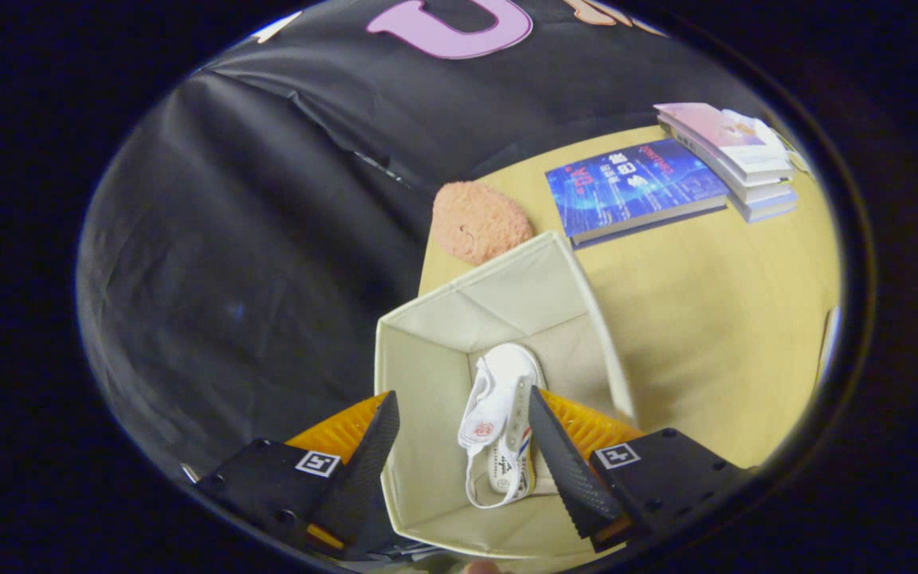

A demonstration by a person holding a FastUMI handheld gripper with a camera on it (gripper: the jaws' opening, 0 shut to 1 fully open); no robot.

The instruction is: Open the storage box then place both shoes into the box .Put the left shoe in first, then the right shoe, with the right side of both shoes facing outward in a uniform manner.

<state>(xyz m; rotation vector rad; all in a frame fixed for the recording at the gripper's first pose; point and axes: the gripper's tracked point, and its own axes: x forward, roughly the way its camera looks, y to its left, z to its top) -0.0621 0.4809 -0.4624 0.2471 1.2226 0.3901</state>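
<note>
My fingers point(383, 446) were wedge-shaped with a fine ribbed texture, backed by ridged plates, and bolted to black blocks each bearing a small square marker.

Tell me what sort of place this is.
Likely a staged recording booth: a black cloth wall backs a table with books; the open gripper hovers over a storage box holding one shoe.

Tongs point(463, 402) pointing steeply down, fingers point(371, 454) spread wide apart w/ nothing gripped btwn them
</note>
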